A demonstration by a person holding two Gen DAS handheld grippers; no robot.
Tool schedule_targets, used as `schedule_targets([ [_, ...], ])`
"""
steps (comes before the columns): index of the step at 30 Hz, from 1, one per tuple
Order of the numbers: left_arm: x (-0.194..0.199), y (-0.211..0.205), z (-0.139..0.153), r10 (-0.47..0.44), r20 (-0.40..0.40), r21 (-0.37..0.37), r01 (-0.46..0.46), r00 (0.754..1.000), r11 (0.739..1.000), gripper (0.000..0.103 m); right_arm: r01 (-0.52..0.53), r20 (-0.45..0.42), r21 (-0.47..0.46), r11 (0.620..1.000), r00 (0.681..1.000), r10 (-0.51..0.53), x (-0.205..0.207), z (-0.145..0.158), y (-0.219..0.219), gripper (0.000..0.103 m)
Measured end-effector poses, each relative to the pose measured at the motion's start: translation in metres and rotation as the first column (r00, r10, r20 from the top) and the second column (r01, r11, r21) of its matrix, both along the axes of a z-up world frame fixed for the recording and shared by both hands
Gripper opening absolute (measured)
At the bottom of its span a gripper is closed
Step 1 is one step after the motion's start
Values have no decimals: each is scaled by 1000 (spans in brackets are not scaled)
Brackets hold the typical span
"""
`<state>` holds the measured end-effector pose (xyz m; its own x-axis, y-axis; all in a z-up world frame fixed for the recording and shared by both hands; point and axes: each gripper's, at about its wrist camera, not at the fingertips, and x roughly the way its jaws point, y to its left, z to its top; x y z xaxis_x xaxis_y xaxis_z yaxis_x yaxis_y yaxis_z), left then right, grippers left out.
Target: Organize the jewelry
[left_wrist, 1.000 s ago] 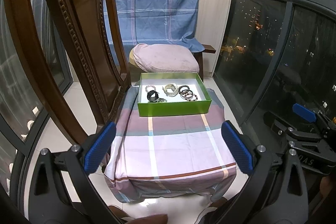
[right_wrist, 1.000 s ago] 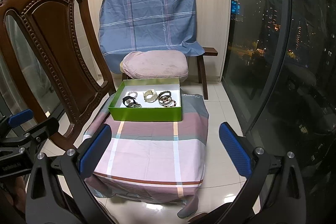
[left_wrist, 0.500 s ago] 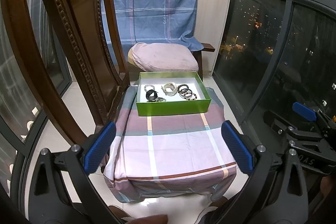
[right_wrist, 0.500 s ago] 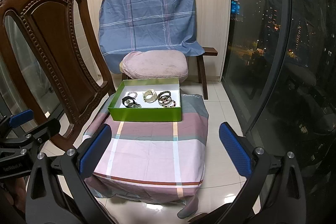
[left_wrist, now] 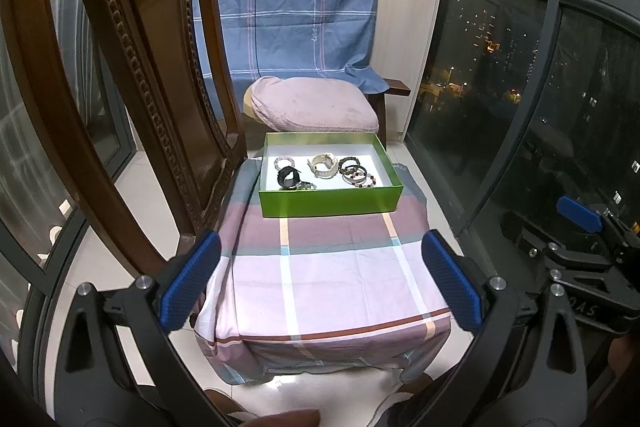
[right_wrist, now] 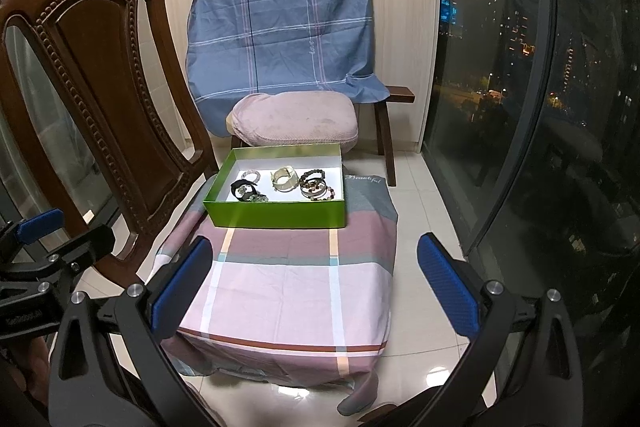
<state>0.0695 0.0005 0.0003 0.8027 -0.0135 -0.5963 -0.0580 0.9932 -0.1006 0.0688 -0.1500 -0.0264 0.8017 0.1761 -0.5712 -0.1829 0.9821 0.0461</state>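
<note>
Jewelry (left_wrist: 326, 173) sits in green box (left_wrist: 330, 201) at far end of bench (left_wrist: 332, 267) covered with pink plaid cloth: black band (left_wrist: 289, 177) at left, cream bangle (left_wrist: 325, 165) in middle, beaded bracelets (left_wrist: 356, 173) at right. Same box (right_wrist: 276, 215) in right view. Left tool (left_wrist: 320, 279) wide open, nothing held, well short of box. Right tool (right_wrist: 314, 281) also spread wide, empty, over near bench end. Carved wooden chair (left_wrist: 120, 67) left of bench; pink cushion (left_wrist: 312, 105) and blue cloth (left_wrist: 288, 7) behind.
</note>
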Motion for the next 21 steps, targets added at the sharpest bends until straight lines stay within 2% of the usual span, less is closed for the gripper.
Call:
schedule_targets([
  [21, 4, -2, -4, 3, -2, -1, -3, 1000, 1000, 99, -3, -11, 4, 1000, 1000, 3, 4, -3, 0, 100],
])
